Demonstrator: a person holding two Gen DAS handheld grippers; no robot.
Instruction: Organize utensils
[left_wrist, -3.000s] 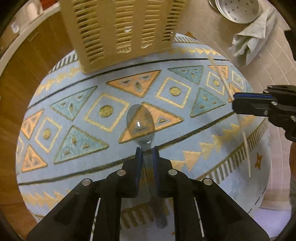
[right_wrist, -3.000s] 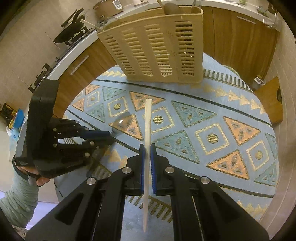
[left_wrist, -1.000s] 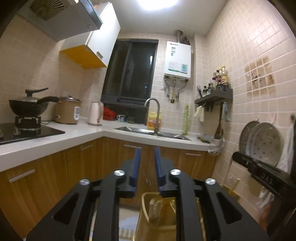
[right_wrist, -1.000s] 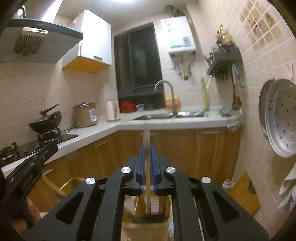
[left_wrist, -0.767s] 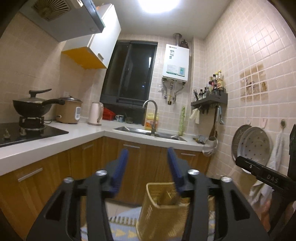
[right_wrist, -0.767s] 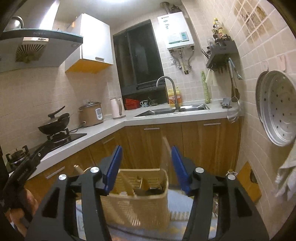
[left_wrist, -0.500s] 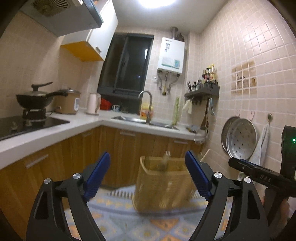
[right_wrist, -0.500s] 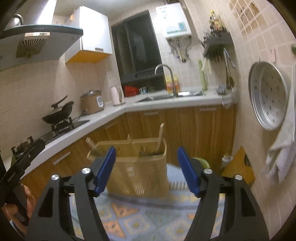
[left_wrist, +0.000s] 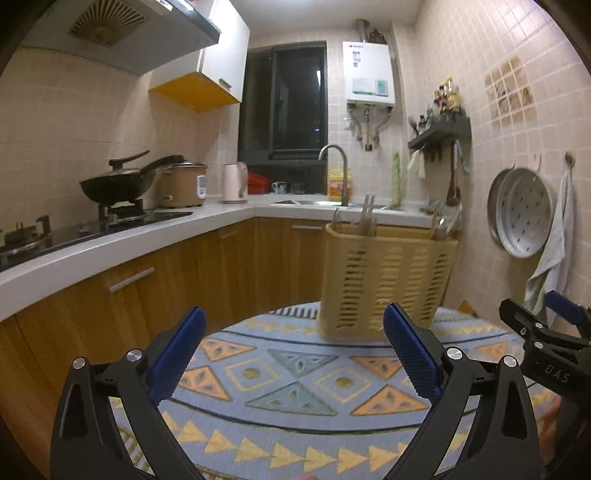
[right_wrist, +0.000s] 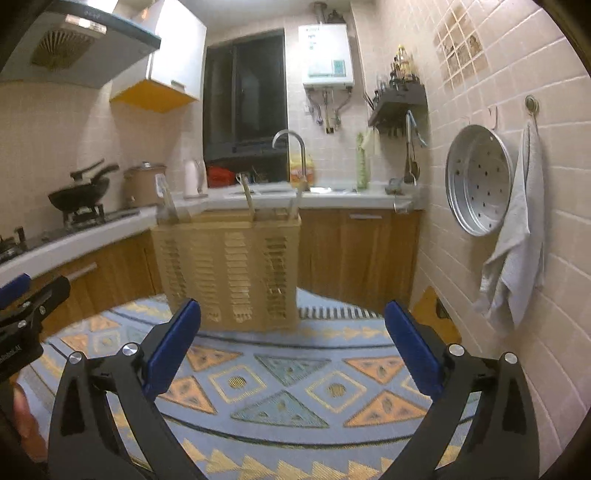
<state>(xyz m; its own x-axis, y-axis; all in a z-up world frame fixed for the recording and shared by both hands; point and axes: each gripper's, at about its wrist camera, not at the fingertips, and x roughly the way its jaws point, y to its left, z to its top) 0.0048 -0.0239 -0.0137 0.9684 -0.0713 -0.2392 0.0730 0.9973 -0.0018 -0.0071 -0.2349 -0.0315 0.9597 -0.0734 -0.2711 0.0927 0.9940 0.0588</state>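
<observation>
The basket (left_wrist: 386, 284) stands upright on the patterned cloth (left_wrist: 288, 391), and it is the thing to watch. Handles of utensils (left_wrist: 364, 216) stick straight up out of its top, so they are tall, not lying flat. In your left view the basket sits past your fingertips and a little toward your right finger. In your right view the basket (right_wrist: 227, 269) sits past your fingertips and toward your left finger. So it stands out in front, between your two tools, well apart from both.

Your left gripper (left_wrist: 293, 354) has its fingers spread wide and nothing is between them. Your right gripper (right_wrist: 291, 350) is the same, wide and empty. Neither one looks closer to the basket than the other; I cannot tell which is nearer.

No loose spoon or stick shows on the cloth between your fingers. It looks like the things are all in the basket, so the job may be close to done.
</observation>
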